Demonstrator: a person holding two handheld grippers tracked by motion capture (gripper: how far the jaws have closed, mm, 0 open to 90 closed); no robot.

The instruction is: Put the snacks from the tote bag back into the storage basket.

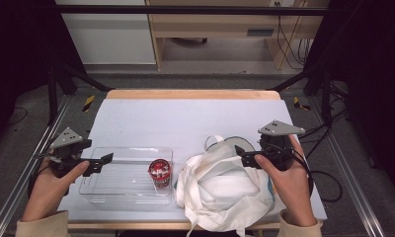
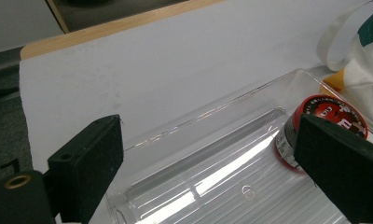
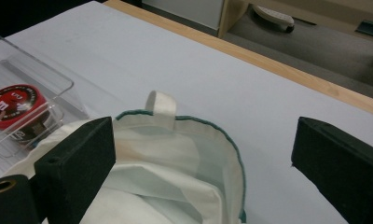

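A clear plastic tray [image 1: 121,190] lies at the table's front left, with a red-lidded snack cup [image 1: 159,173] standing upright in its right end. My left gripper [image 1: 99,164] hovers open over the tray's left end. In the left gripper view the jaws of my left gripper [image 2: 208,140] stand wide apart, and the cup [image 2: 329,109] shows just beyond the right one. A white tote bag [image 1: 225,190] with a green-trimmed mouth lies crumpled at the front right. My right gripper [image 1: 244,157] is open above its far edge; in the right gripper view the right gripper [image 3: 203,135] straddles the bag's mouth [image 3: 175,154].
A white sheet [image 1: 185,118] covers the table, bare toward the back, with a wooden edge [image 1: 190,94] beyond it. The bag's strap loop [image 1: 213,140] curls out near the tray's right end. Black frame bars and cables flank the table.
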